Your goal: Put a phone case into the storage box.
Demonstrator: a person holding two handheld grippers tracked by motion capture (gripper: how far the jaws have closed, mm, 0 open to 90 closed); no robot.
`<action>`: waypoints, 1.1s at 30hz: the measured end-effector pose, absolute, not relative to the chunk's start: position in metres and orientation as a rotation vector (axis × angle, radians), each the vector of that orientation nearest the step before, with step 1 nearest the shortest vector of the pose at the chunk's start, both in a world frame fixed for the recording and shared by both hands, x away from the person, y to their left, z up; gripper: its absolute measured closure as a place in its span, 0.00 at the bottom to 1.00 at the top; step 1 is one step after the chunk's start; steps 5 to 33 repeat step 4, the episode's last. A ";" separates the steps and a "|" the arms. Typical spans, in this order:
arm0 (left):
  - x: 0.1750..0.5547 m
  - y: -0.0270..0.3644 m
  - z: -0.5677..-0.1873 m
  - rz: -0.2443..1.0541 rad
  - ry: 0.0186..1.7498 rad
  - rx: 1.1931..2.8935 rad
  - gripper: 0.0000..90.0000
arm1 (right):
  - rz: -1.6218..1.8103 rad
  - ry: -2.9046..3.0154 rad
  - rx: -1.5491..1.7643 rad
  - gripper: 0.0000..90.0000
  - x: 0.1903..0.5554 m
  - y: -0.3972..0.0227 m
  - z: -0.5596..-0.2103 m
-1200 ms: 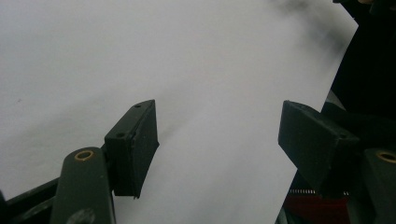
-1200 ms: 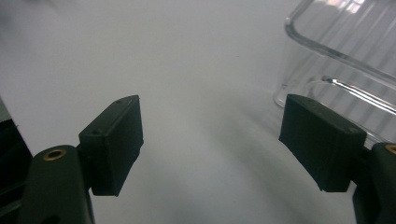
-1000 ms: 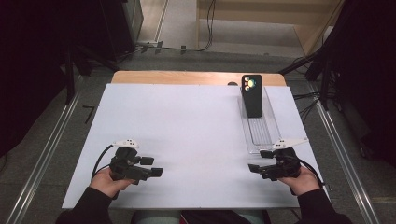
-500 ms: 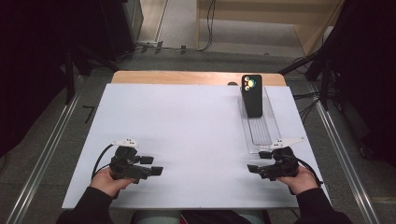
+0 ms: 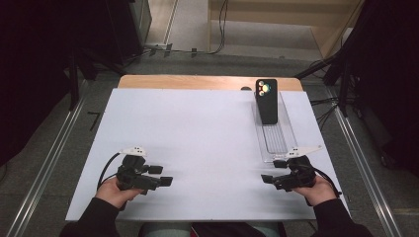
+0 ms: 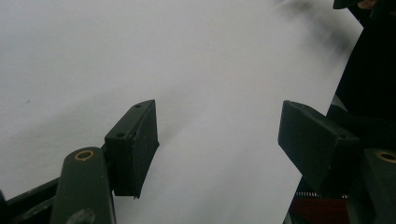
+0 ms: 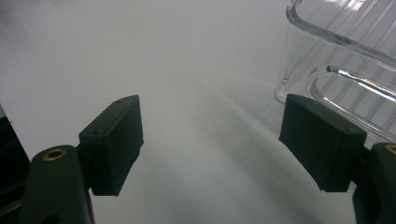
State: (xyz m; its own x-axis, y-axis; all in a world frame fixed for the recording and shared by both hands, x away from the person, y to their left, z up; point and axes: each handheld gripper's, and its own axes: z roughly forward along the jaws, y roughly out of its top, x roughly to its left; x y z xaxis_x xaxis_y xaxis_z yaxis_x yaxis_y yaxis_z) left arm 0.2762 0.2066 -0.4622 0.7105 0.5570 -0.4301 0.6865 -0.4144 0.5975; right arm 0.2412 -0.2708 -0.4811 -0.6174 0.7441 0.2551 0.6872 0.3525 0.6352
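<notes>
A wide white rectangular board (image 5: 197, 133) covers the table, with a strip of bare wood at its far edge. On the board's right side lies a long, narrow clear plastic tray (image 5: 275, 140), its long axis running straight away from the person. A black slab-shaped phone (image 5: 267, 101) sits at the tray's far end, its long axis along the tray's and its camera lenses at the far end, facing up. Whether it lies flat or leans on the end wall I cannot tell.

The right gripper (image 5: 267, 178) rests just beside the tray's near end, jaws apart and empty, pointing across the board. It is the nearer one, so the phone lies ahead of it, up the tray. The left gripper (image 5: 162, 175) rests well apart at the near left, its jaws likewise apart and empty.
</notes>
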 end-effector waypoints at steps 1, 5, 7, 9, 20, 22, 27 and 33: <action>0.276 0.207 -0.462 -0.210 0.943 2.124 0.32 | 1.122 2.518 1.337 0.22 0.241 -0.271 -0.481; 0.277 0.207 -0.463 -0.208 0.945 2.122 0.32 | 1.106 2.523 1.294 0.22 0.240 -0.271 -0.483; 0.277 0.207 -0.463 -0.208 0.945 2.122 0.32 | 1.106 2.523 1.294 0.22 0.240 -0.271 -0.483; 0.277 0.207 -0.463 -0.208 0.945 2.122 0.32 | 1.106 2.523 1.294 0.22 0.240 -0.271 -0.483; 0.277 0.207 -0.463 -0.208 0.945 2.122 0.32 | 1.106 2.523 1.294 0.22 0.240 -0.271 -0.483; 0.277 0.207 -0.463 -0.208 0.945 2.122 0.32 | 1.106 2.523 1.294 0.22 0.240 -0.271 -0.483; 0.277 0.207 -0.463 -0.208 0.945 2.122 0.32 | 1.106 2.523 1.294 0.22 0.240 -0.271 -0.483; 0.277 0.207 -0.463 -0.208 0.945 2.122 0.32 | 1.106 2.523 1.294 0.22 0.240 -0.271 -0.483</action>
